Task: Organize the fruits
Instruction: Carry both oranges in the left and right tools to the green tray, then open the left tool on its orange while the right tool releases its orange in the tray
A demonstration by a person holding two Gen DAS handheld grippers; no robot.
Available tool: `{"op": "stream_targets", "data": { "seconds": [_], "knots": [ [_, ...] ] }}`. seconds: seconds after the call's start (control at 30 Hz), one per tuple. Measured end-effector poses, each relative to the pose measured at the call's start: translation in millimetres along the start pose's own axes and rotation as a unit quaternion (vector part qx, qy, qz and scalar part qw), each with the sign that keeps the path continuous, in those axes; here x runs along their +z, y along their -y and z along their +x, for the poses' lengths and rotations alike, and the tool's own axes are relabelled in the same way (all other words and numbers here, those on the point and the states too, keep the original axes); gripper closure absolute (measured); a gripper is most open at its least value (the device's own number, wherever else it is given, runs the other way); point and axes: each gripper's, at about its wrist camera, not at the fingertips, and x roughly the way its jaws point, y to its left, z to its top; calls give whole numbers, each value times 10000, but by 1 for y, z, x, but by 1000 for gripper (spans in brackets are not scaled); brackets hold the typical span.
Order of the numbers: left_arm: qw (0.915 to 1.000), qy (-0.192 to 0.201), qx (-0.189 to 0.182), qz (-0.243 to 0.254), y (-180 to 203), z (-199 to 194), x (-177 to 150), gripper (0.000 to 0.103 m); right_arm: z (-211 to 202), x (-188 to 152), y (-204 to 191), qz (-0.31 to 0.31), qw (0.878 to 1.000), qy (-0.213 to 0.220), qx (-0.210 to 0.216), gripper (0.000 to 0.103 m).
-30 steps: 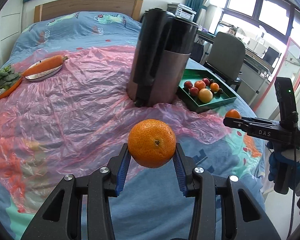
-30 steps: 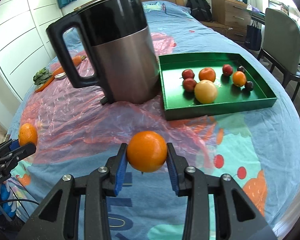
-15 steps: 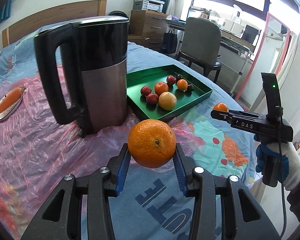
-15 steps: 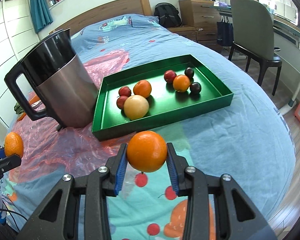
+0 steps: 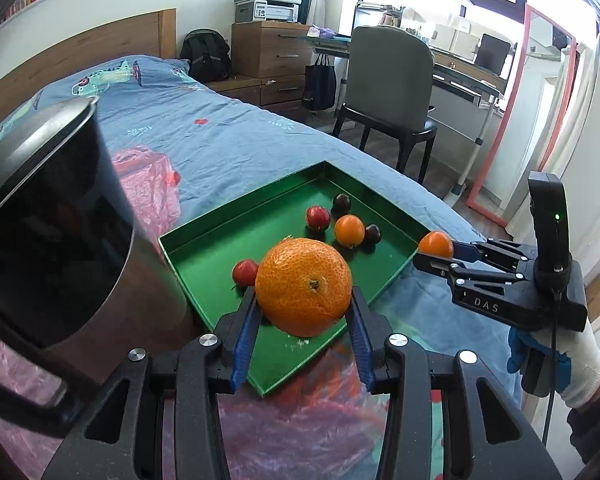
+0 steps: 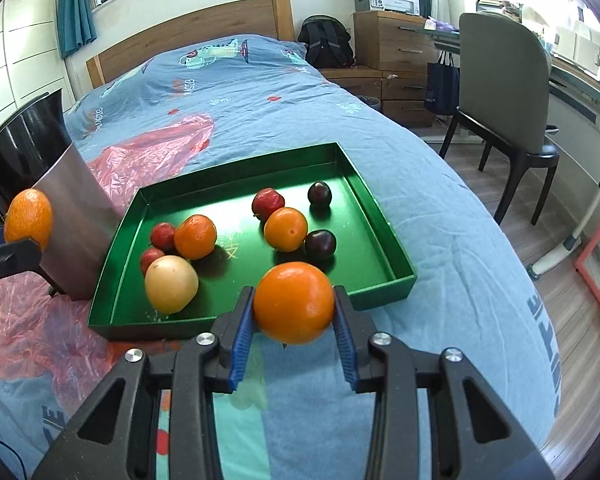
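Observation:
My left gripper (image 5: 303, 300) is shut on a rough-skinned orange (image 5: 303, 286), held above the near corner of the green tray (image 5: 216, 227). My right gripper (image 6: 294, 312) is shut on a smooth orange (image 6: 294, 307), just over the tray's (image 6: 384, 216) near rim. Inside the tray lie several fruits: a pale yellow one (image 6: 171, 284), two more oranges (image 6: 195, 237) (image 6: 286, 229), small red fruits (image 6: 268, 201) and dark plums (image 6: 320, 244). In the left wrist view the right gripper (image 5: 436, 250) with its orange (image 5: 435, 243) hovers at the tray's right corner. The left gripper's orange (image 6: 28, 220) shows at the left edge.
A steel and black kettle (image 5: 56, 232) stands right beside the tray's left side on a pink plastic sheet (image 6: 152, 148). The bed's blue cover (image 6: 460, 240) drops off to the right. A chair (image 6: 504, 120) and drawers (image 6: 396, 52) stand past the bed.
Both grippers have swung right and forward toward the green tray, each keeping its orange. The kettle has slid to the left edge of both views. The tray now fills the middle.

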Motion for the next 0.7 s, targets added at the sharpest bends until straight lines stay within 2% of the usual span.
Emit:
{"op": "stream_targets", "data": {
  "seconds": [0.17,0.33,0.7],
  "knots": [
    [9995,-114,142,-268,-4,46,30,66,27,15,-6,-299,9994,-88,115,90],
    [9981,-262,417,-376,-13,84,46,66,47,23,-18,-474,9985,-139,254,89],
    [9892,-868,964,-681,-38,153,47,66,82,15,-39,-828,9944,-503,424,89]
  ]
}}
